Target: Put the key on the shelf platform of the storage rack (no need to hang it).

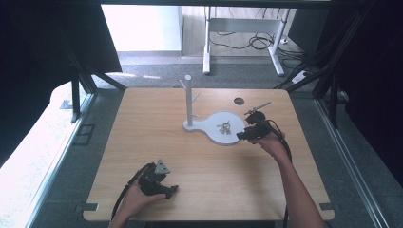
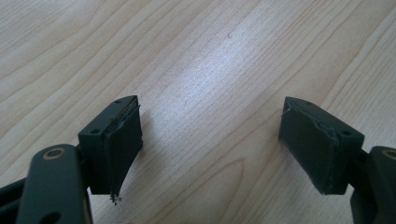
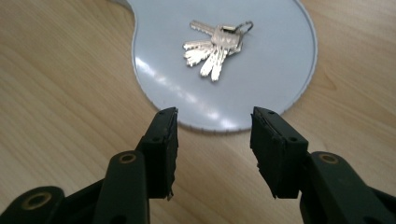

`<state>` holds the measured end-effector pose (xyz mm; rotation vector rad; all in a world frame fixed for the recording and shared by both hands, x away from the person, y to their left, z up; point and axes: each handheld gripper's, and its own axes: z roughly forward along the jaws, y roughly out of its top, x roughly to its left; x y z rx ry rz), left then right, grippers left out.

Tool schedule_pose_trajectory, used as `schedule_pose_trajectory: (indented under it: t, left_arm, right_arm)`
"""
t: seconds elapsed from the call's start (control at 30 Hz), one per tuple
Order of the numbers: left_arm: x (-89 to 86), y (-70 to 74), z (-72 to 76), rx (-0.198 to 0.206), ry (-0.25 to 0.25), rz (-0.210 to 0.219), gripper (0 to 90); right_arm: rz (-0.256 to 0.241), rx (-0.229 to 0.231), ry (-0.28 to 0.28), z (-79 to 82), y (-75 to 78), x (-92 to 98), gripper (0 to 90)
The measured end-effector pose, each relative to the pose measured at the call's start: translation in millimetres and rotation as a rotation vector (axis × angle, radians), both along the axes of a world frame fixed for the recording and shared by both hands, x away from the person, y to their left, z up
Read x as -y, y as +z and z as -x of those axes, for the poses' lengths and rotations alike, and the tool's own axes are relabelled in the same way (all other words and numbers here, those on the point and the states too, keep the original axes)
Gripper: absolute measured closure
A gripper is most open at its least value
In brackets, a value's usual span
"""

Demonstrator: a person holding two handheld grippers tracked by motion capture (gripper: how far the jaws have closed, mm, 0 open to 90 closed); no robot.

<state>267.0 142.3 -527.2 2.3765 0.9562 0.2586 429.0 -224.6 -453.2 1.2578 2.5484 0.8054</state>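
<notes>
A bunch of silver keys (image 3: 216,45) on a ring lies on the round part of a pale grey tray (image 3: 154,56). The same keys (image 1: 224,127) rest on the tray (image 1: 214,135) at the table's middle right, and a white post with pegs (image 1: 188,99) rises from the tray's narrow end. My right gripper (image 3: 214,128) is open just short of the tray's rim, aimed at the keys, with nothing between its jaws. It sits at the tray's right edge (image 1: 243,135). My left gripper (image 2: 210,126) is open wide over bare wood, near the front left of the table (image 1: 172,190).
The wooden table (image 1: 142,137) has a round hole (image 1: 238,100) at its back right. A desk frame with cables (image 1: 247,38) stands on the floor beyond the table. Dark frame posts flank both sides.
</notes>
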Motion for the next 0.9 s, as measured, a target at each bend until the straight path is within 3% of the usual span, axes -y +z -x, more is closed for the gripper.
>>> schedule_pose_trajectory:
  t: [0.2,0.4,0.43,0.47,0.63,0.7,0.8,0.9]
  left_arm:
    - [0.6,-0.4,0.2,-0.003,0.0,0.003,21.4]
    - [0.6,-1.5,-0.5,0.008,0.012,0.01,21.6]
    - [0.6,-1.5,-0.5,0.008,0.012,0.01,21.7]
    - [0.6,-1.6,-0.6,0.009,0.014,0.012,21.7]
    - [0.2,-0.9,-0.5,0.01,0.017,0.012,21.8]
    - [0.1,0.2,-0.2,0.013,0.019,0.014,21.9]
    - [0.5,2.5,0.4,0.013,0.016,0.03,22.0]
    - [2.7,3.1,1.7,0.015,0.013,0.03,22.0]
  right_arm:
    - [-0.013,0.0,0.006,20.3,-6.8,11.3,51.2]
    - [-0.017,0.016,0.02,54.5,-22.1,24.6,50.5]
    - [-0.017,0.016,0.02,54.5,-22.1,24.6,50.5]
    - [-0.03,0.03,0.018,65.5,-26.7,29.3,50.3]
    - [-0.037,0.064,0.014,87.2,-36.1,39.1,49.6]
    - [-0.064,0.083,0.001,102.3,-42.1,46.3,49.4]
    - [-0.084,0.103,-0.006,110.4,-45.5,50.8,49.8]
    - [-0.067,0.086,0.007,114.8,-49.6,54.4,48.9]
